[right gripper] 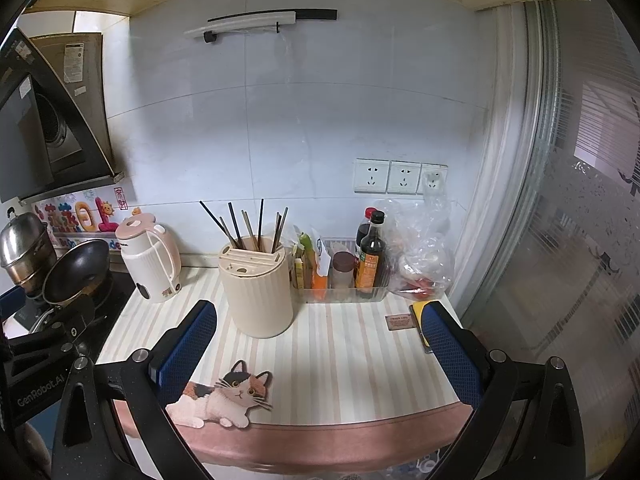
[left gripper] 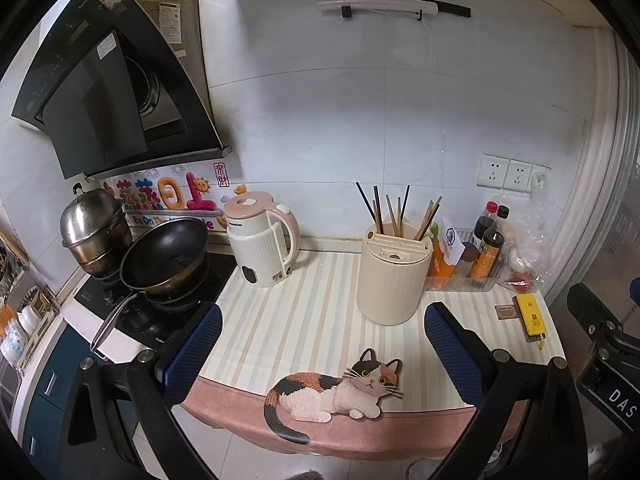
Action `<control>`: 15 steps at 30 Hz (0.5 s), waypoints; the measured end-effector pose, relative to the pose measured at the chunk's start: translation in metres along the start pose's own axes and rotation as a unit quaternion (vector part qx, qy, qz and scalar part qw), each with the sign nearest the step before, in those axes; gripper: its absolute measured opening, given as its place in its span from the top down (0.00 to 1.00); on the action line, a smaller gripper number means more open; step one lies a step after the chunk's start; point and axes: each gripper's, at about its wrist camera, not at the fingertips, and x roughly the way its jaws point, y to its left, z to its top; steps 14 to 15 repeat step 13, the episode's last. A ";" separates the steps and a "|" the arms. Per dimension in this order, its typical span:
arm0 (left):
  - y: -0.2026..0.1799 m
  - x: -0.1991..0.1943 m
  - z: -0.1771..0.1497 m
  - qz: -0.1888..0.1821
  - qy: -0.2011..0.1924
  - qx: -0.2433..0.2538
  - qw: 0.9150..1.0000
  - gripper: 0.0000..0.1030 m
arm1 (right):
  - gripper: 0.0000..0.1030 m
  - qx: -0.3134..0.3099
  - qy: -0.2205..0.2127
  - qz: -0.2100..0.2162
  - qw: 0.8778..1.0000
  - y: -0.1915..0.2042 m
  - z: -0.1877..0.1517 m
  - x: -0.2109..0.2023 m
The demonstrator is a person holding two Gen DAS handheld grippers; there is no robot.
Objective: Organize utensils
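Now both our grippers, left gripper (left gripper: pixel 324 344) and right gripper (right gripper: pixel 320 340), are wide apart; we should reach slowly toward the chopsticks (right gripper: pixel 256 226) at twelve o'clock.

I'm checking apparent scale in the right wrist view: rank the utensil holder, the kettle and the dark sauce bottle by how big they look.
1. Utensil holder, largest.
2. Kettle, slightly smaller, though it stands farther back, so unsure.
3. Dark sauce bottle, clearly smallest.
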 end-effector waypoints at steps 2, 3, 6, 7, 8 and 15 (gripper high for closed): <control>-0.001 0.002 0.001 0.001 0.001 -0.001 1.000 0.00 | 0.00 0.000 -0.001 -0.001 1.000 0.000 0.001 0.001; -0.001 0.002 0.002 0.001 0.001 -0.001 1.000 0.00 | 0.00 0.000 -0.001 0.000 1.000 0.000 0.001 0.001; -0.001 0.003 0.002 0.001 0.002 -0.002 1.000 0.00 | 0.00 0.000 -0.002 -0.001 1.000 0.000 0.002 0.002; 0.000 0.003 0.002 0.000 0.005 -0.004 1.000 0.00 | 0.00 0.000 -0.002 -0.001 1.000 0.000 0.002 0.002; -0.001 0.005 0.005 0.001 0.006 -0.006 1.000 0.00 | 0.00 0.000 -0.002 -0.001 1.000 0.000 0.002 0.002; -0.001 0.007 0.007 -0.002 0.007 -0.006 1.000 0.00 | 0.00 -0.001 -0.001 0.000 1.000 0.001 0.003 0.002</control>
